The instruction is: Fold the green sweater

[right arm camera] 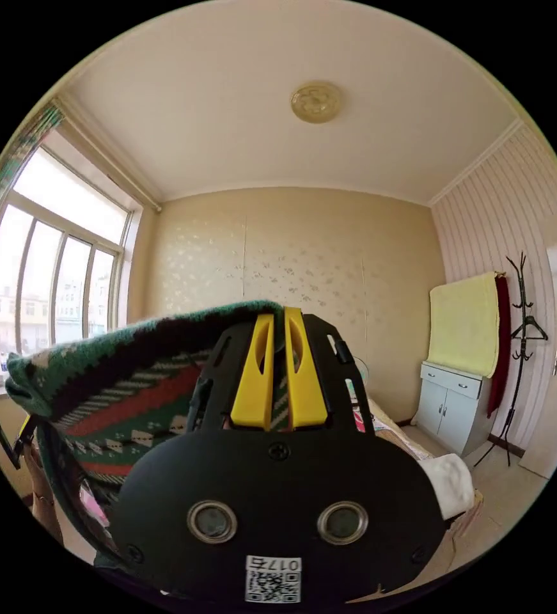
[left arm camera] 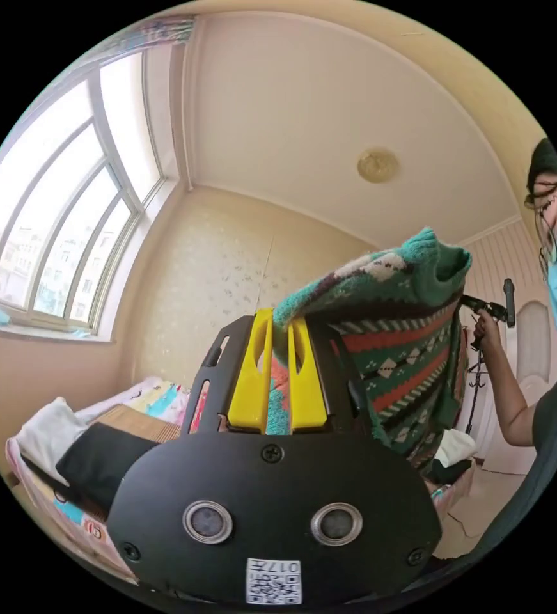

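Both yellow jaws of the left gripper (left arm camera: 281,332) are clamped on an edge of the green patterned knit sweater with red and white bands (left arm camera: 406,332). The right gripper (right arm camera: 278,329) has its yellow jaws closed on the opposite edge. The sweater hangs stretched in the air between both grippers, above the bed with the colourful printed cover (left arm camera: 156,400).

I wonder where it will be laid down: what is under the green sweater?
The green sweater hangs in the air from both grippers. Below it in the left gripper view lies a bed with a white cloth. The sweater hides the bed's middle.
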